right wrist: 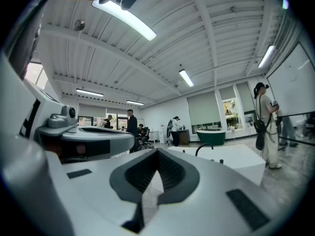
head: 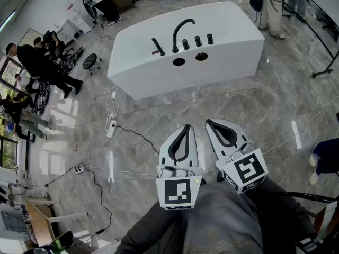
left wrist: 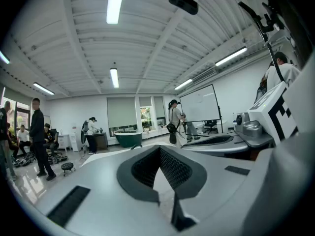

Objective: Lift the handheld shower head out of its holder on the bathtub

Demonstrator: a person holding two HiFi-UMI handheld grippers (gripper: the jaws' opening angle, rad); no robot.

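Note:
A white freestanding bathtub (head: 159, 73) stands on the marble floor ahead, a good way off. On its deck are a black arched faucet (head: 180, 32), three black knobs (head: 197, 40) and the black handheld shower head (head: 158, 46), upright in its holder at the left end. My left gripper (head: 185, 126) and right gripper (head: 208, 122) are side by side close to my body, both shut and holding nothing, pointing toward the tub. In the right gripper view the tub (right wrist: 236, 157) and faucet (right wrist: 203, 149) show beyond the shut jaws. The left gripper view mostly hides the tub.
A power strip (head: 111, 126) and cables (head: 137, 134) lie on the floor between me and the tub. Several people (head: 37, 62) and a black stool (head: 91, 61) are at the left. A person (head: 273, 15) stands behind the tub's right end, near a stand's foot (head: 322, 72).

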